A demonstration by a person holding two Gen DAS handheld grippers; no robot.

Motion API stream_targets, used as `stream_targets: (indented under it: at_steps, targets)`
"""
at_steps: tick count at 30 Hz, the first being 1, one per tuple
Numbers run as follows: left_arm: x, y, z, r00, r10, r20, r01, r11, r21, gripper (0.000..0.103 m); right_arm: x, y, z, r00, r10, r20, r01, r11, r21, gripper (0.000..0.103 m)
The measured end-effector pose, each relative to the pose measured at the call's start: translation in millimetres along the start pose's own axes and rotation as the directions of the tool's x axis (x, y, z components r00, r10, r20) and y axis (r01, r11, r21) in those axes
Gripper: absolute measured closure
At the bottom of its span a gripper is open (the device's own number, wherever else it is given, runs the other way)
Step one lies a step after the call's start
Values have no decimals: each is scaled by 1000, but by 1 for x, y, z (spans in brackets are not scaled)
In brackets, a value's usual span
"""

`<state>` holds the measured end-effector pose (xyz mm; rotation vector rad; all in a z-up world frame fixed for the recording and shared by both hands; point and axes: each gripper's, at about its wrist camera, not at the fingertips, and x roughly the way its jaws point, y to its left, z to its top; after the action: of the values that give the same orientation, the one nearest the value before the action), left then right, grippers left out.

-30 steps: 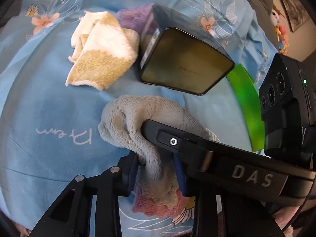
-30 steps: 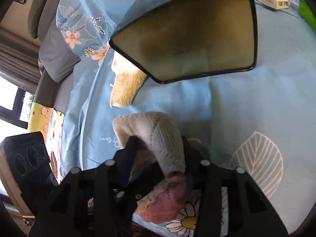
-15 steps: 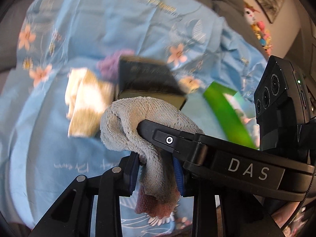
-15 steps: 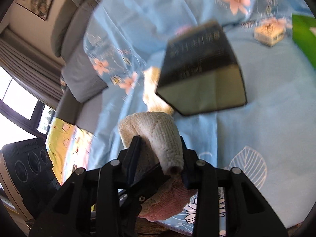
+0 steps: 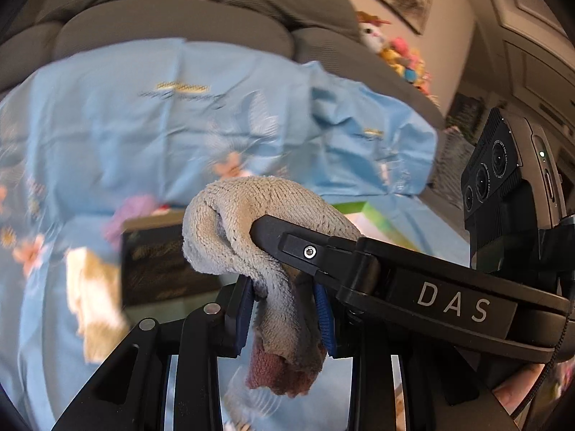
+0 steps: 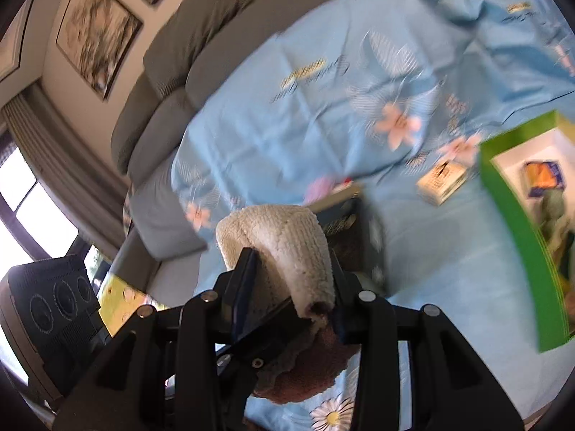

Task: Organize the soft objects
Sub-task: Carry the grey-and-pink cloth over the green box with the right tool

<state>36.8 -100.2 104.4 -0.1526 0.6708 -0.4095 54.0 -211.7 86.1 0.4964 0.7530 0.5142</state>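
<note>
Grey towel (image 5: pixel 251 215), pink at its lower end, pinched by both grippers and held in the air above the blue sheet (image 5: pixel 143 115). Left gripper (image 5: pixel 284 309) clamped on the hanging part, blue pads (image 5: pixel 323 309) pressing the cloth. Right gripper (image 6: pixel 291 287) clamped on the folded upper part. Below on the sheet: dark box (image 5: pixel 161 262), yellow-white cloth (image 5: pixel 93 294), purple cloth (image 5: pixel 133 208). Green box (image 6: pixel 517 233) off to the right. Grey sofa (image 5: pixel 172 25) behind.

Grey-cream knitted cloth (image 5: pixel 251 215) with pink end — bunched, lifted above the blue sheet (image 5: pixel 107 125).
</note>
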Motion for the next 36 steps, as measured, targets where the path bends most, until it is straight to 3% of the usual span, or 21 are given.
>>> stream_targets:
  at_steps: [8,17,28,33,36]
  targets:
    - [54,-51,35,996,-86,-37,90,988,127,71,-31,-53,34,988,-74,133,62,994,92,65]
    - [117,-100,50,978,-187,-93,203,958,203,71,-64,-116,54,948,-193,254,140,967,211,65]
    - [179,-122,35,942,-261,-213,297,941,163,71,-70,-184,43,930,-275,245,163,905,394,65]
    - [195,-126,29,935,-262,-239,302,942,149,71,-70,-197,41,907,-348,236,224,875,429,65]
    - [204,-125,25,934,-253,-253,294,946,137,71,-67,-207,40,907,-359,222,230,861,454,65]
